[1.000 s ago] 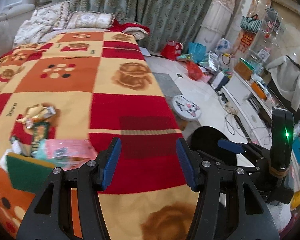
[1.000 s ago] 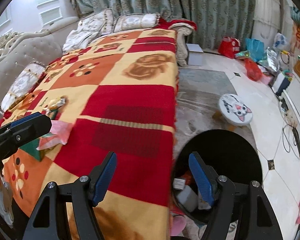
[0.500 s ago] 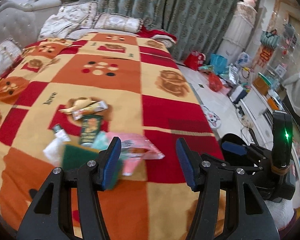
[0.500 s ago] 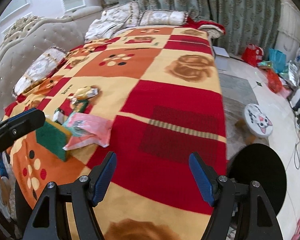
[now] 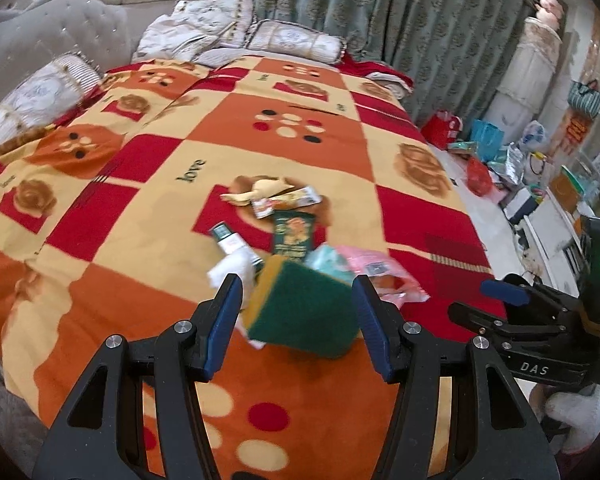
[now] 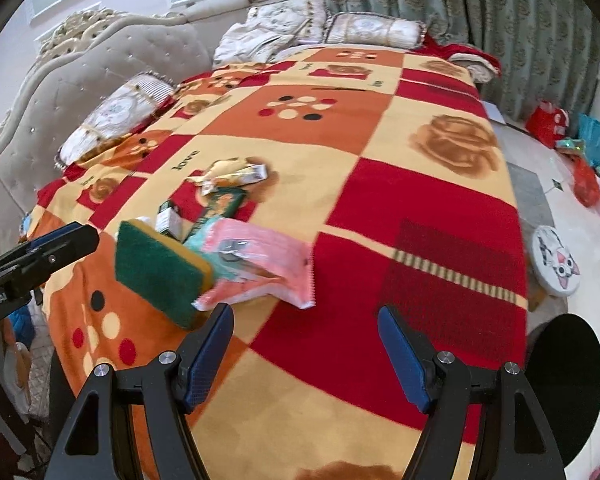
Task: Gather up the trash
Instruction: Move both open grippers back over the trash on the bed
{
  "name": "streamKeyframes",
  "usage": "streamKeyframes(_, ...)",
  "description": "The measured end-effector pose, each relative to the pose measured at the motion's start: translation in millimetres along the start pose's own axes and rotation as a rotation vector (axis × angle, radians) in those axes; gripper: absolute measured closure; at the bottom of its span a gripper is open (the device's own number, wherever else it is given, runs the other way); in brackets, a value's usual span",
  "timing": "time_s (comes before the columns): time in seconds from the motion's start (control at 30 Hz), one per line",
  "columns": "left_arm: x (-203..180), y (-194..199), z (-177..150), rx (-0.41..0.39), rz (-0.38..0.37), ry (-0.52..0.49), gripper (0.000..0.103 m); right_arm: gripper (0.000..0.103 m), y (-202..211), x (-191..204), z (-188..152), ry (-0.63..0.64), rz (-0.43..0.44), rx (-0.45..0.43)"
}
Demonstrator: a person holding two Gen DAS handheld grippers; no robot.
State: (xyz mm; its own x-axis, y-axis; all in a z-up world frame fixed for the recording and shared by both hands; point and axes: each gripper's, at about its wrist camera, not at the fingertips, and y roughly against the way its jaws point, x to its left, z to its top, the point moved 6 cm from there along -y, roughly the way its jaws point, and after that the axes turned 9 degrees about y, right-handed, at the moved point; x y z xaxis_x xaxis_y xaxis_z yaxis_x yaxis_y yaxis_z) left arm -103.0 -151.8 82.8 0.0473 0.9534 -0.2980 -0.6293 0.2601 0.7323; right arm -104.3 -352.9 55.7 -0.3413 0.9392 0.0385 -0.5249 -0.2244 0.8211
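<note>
My left gripper (image 5: 296,312) spread, empty, above the green-and-yellow sponge (image 5: 300,312), my right gripper (image 6: 304,344) spread over the bedspread (image 6: 380,208), pink wrapper (image 6: 260,268) beside sponge, green packet (image 5: 294,236), crumpled yellow wrappers (image 5: 268,194) beyond, black bin (image 6: 564,392) beside bed, contents unseen.

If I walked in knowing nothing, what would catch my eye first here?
The loud red, orange and yellow checked blanket covering the bed. Near its close end lies a small heap of litter: a green scouring sponge, a pink wrapper and other packets. Two open black tongs point at it.
</note>
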Motion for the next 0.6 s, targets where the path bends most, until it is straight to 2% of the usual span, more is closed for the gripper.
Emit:
streamKeyframes(0.3, 46, 4, -8, 0.028, 0.045, 0.03, 0.047, 0.031, -8, 25, 5, 0.053, 0.057, 0.016)
streamKeyframes(0.43, 70, 5, -9, 0.042, 0.068, 0.06, 0.047, 0.031, -9, 37, 10, 0.062, 0.126, 0.001)
streamKeyframes(0.6, 86, 1, -9, 0.048, 0.084, 0.083, 0.047, 0.031, -17, 67, 18, 0.149, 0.169, -0.011)
